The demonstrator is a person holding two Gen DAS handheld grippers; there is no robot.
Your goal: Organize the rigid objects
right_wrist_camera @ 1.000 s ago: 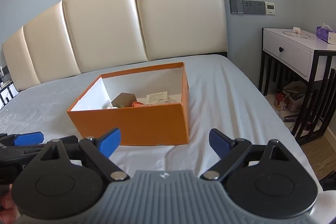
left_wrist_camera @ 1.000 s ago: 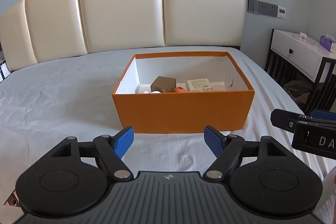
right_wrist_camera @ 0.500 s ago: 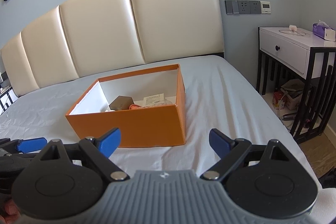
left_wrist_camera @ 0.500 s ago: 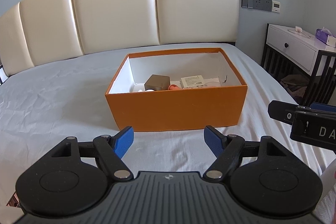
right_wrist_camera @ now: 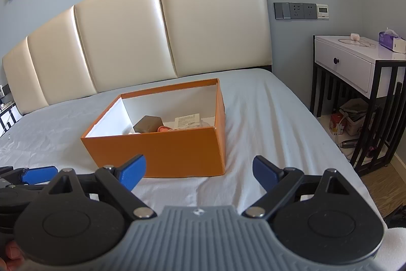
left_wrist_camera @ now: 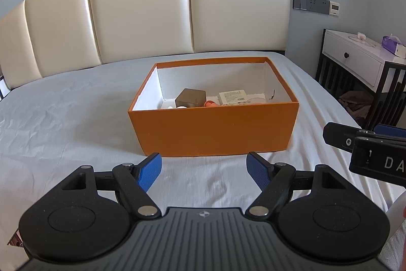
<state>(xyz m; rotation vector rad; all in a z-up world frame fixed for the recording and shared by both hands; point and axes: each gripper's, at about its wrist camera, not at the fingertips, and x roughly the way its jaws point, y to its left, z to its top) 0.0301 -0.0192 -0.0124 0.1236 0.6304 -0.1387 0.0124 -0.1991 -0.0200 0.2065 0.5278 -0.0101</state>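
- Open orange cardboard box with white inner walls [left_wrist_camera: 215, 133] sits on the pale grey bedsheet [left_wrist_camera: 63, 118], toward the middle of the bed, ahead of both grippers. Its long axis runs left to right in the left wrist view; one long side faces the near edge.
- Inside the box, at the near part of the floor: a dark brown cube-shaped box [left_wrist_camera: 190, 98], tilted, one corner toward the viewer; just right of it a small orange-pink item [left_wrist_camera: 210, 104], shape not discernible; further right a flat white packet with a printed label [left_wrist_camera: 232, 96]. The label print is too small to read.
- Writing legible: white letters "DA" on the black body of the right gripper [left_wrist_camera: 365, 144] where it enters the left wrist view at right; the rest is cut off by the frame.
- Left gripper [left_wrist_camera: 204, 168]: blue-padded jaws spread wide, nothing between them, poised over the sheet just short of the box's near side, angled down.
- Right gripper, own view [right_wrist_camera: 199, 170]: jaws likewise released and empty, aimed at the box's near right corner.
- A fingertip of the person [right_wrist_camera: 11, 252] shows at the lower left edge of the right wrist view.
- Cream padded leather headboard [left_wrist_camera: 152, 4] stands at the far end; a white bedside table with black frame [right_wrist_camera: 355, 62] stands at right.
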